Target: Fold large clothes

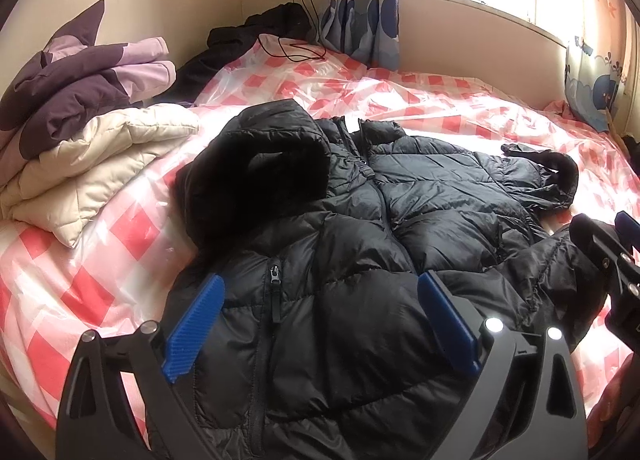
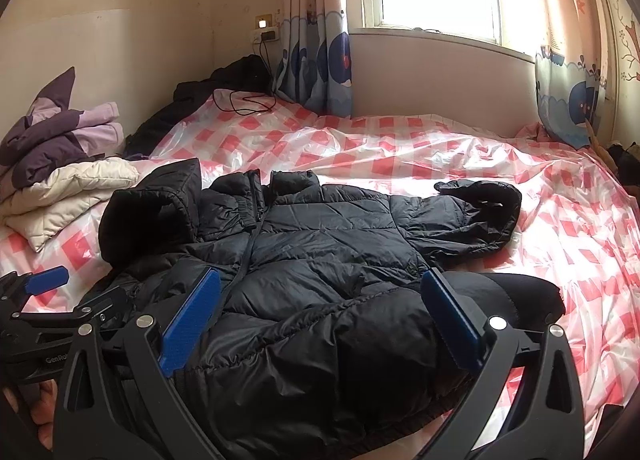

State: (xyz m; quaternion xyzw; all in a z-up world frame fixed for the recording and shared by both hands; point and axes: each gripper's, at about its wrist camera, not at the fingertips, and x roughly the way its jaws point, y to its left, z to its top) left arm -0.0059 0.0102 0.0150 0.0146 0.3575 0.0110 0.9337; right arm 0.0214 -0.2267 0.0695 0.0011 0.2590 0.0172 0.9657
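A black jacket sprawls across a checked bed, its hem cut off below; left gripper and right gripper hover open.

The black puffer jacket lies spread out on the bed, front side up and zipped. Its hood is at the left, and one sleeve stretches to the right.
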